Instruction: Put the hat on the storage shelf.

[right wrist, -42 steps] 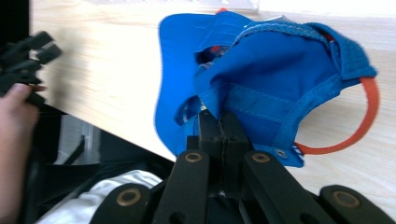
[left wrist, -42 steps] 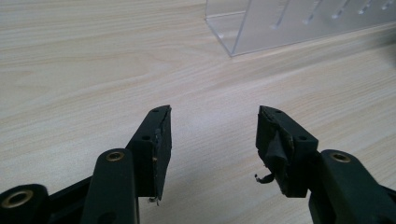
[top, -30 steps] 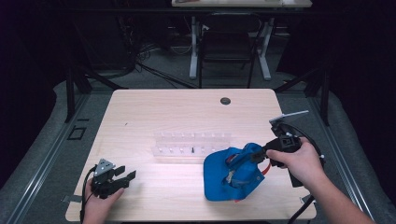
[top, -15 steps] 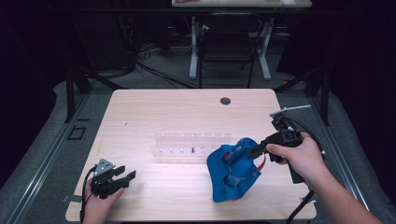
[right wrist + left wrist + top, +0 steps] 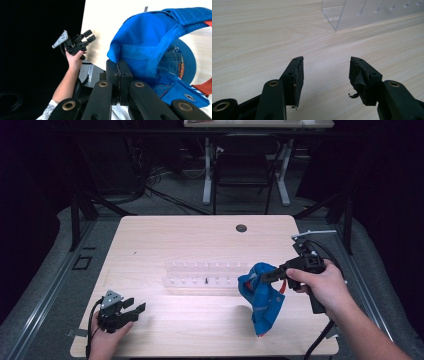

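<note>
The right gripper point(image 5: 264, 276), at the right of the high view, has its two black jaws pressed tight on the edge of a soft blue cloth bag with an orange strap point(image 5: 261, 296). The bag hangs down from the jaws, and its bottom tip seems to be near or just touching the pale wooden table point(image 5: 190, 240). In the right gripper view the blue cloth bag point(image 5: 152, 47) opens wide at the upper right, with only a thin fold in the jaws. Since the hold is so small, I think it is best to lift slowly and keep squeezing, so the cloth does not slip out. The clear plastic rack with little pegs point(image 5: 205, 274) sits just left of the bag, so the bag should not swing into it. The left gripper point(image 5: 131, 310) rests at the lower left of the high view, jaws apart, holding nothing. It could help by grabbing the other side.
</note>
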Tool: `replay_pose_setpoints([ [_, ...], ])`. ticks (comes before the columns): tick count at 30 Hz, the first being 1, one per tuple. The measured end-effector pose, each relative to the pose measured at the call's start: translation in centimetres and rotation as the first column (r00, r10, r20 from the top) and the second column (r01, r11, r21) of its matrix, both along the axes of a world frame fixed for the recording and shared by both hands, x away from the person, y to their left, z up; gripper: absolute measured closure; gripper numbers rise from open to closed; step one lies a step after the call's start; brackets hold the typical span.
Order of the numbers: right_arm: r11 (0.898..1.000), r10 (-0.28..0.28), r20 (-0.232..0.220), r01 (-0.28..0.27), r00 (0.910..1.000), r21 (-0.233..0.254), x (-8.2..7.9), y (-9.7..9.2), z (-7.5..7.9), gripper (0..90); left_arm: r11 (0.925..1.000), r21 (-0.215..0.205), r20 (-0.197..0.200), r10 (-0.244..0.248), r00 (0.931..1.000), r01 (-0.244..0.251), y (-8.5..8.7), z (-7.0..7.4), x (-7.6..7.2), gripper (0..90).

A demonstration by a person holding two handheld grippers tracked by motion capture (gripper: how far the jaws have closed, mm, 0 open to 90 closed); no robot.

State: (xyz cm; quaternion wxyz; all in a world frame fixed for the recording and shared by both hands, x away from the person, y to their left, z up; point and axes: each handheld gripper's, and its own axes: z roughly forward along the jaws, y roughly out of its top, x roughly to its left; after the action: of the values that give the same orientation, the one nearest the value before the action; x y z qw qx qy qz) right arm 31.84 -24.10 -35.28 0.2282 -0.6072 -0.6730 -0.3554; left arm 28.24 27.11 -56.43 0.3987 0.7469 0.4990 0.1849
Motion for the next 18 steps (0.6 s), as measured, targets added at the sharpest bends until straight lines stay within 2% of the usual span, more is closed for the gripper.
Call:
replay_pose_setpoints([
  [1,1.000,0.004,-0.013,-0.004,0.9999,0.001,0.1,-0.1,0.1,90.0,1.0000,0.001,-0.001,0.000,1.0000,0.000,0.0,0.0,0.0,46.1],
  [5,0.999,-0.014,-0.002,0.014,0.9999,0.037,0.2,-0.2,0.1,90.0,1.0000,-0.001,0.005,0.001,1.0000,-0.001,0.0,0.0,0.0,46.0],
  [6,0.997,-0.023,-0.004,0.023,0.9997,0.069,0.4,-0.3,0.3,90.0,1.0000,-0.002,0.005,0.002,1.0000,-0.002,-0.1,0.0,0.0,46.0],
  [8,0.996,-0.017,0.002,0.017,0.9999,0.084,0.5,-0.3,0.3,90.0,1.0000,-0.001,0.002,0.000,1.0000,0.000,0.0,0.0,0.0,46.0],
  [9,0.993,-0.017,0.000,0.017,0.9999,0.119,0.7,-0.3,0.5,90.0,1.0000,-0.003,0.002,0.002,1.0000,-0.002,0.0,0.0,0.0,46.0],
  [11,0.989,-0.024,0.005,0.023,0.9997,0.143,0.8,-0.1,0.7,90.0,1.0000,-0.007,0.005,0.004,1.0000,-0.004,0.0,0.0,0.0,46.0],
  [13,0.988,-0.019,0.008,0.017,0.9998,0.152,0.9,-0.1,0.8,90.0,1.0000,-0.007,0.006,0.004,1.0000,-0.004,0.0,0.0,0.0,46.0],
  [14,0.984,-0.021,0.014,0.019,0.9997,0.175,1.0,0.1,0.9,90.0,1.0000,-0.007,0.007,0.004,1.0000,-0.004,0.0,0.0,0.0,46.0],
  [18,0.981,-0.014,0.018,0.010,0.9997,0.192,1.3,0.2,1.4,90.0,1.0000,-0.007,0.007,0.004,1.0000,-0.003,0.0,0.0,0.0,46.0],
])
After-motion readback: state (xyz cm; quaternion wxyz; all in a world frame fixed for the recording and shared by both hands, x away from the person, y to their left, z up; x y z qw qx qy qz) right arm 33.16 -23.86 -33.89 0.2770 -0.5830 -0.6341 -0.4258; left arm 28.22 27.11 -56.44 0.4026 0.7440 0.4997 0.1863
